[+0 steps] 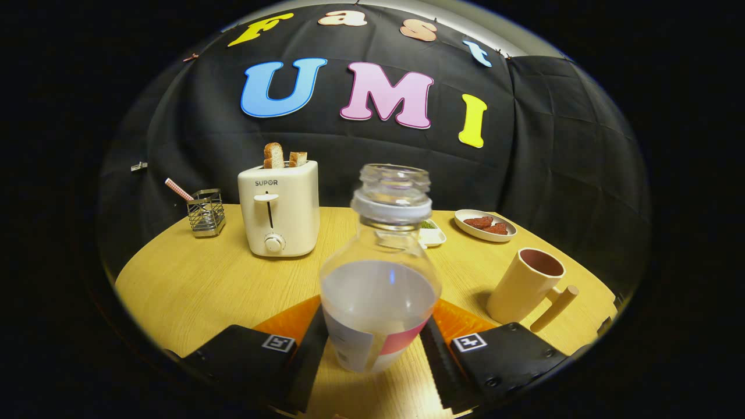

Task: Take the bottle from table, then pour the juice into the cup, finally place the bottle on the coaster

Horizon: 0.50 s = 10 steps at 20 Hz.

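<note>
Between the gripper [372,349] fingers, the uncapped bottle [381,273] is grasped upright, keeping juice in before pouring into the cup [524,288].

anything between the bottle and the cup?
No. In the gripper view only bare table and a corner of the orange coaster lie between bottle, held between the fingers, and cup.

Even indoor light, strong fisheye bend

The table [192,279] is brightly lit and curves at its rim; the cup [524,288] casts a soft shadow; focus is sharp.
</note>
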Available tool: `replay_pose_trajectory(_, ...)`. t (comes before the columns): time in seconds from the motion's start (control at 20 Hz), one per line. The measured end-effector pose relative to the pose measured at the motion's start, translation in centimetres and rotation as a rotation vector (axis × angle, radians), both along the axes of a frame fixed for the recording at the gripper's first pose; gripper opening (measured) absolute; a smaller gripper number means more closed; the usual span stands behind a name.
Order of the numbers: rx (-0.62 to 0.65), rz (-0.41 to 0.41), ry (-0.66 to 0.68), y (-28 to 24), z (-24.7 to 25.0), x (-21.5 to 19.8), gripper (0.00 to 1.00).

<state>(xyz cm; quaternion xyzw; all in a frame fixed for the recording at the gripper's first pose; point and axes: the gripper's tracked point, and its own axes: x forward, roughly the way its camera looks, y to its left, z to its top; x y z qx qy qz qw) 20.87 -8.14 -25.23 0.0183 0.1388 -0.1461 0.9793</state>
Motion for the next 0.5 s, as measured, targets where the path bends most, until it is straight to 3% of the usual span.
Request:
replay_pose_trajectory(0.25, 0.000, -0.051, 0.004, -1.0, 0.0, -0.2, 0.77)
replay_pose_trajectory(0.5, 0.076, -0.016, -0.004, -0.5, 0.7, -0.4, 0.71)
